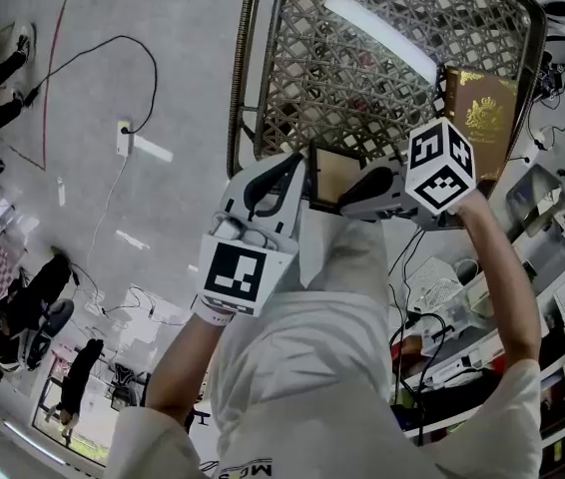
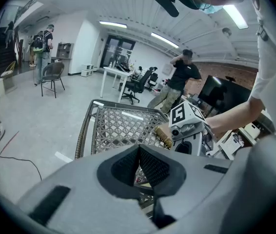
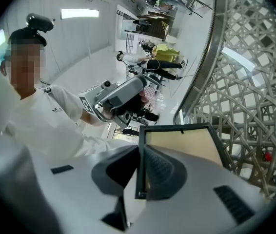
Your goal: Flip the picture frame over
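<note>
The right gripper, just right of centre in the head view, has its jaws clamped on the picture frame. In the right gripper view the pads pinch the dark border on the frame's left side. The rest of the frame, a tan panel inside a thin black rim, stretches away towards the upper right of that view. In the head view the frame sits at the lower edge of the woven lattice surface, between the two grippers. Whether it touches the surface cannot be told. The left gripper hangs just to the frame's left, and in its own view its jaws are together with nothing between them. Beyond them lie the lattice and the right gripper with its marker cube. The right gripper view shows the left gripper in the person's hand at centre left. The lattice fills the right side of that view. A brown booklet with a gold crest lies at the right edge of the surface, above the right gripper's cube. A black cable loops across the grey floor at the upper left.
</note>
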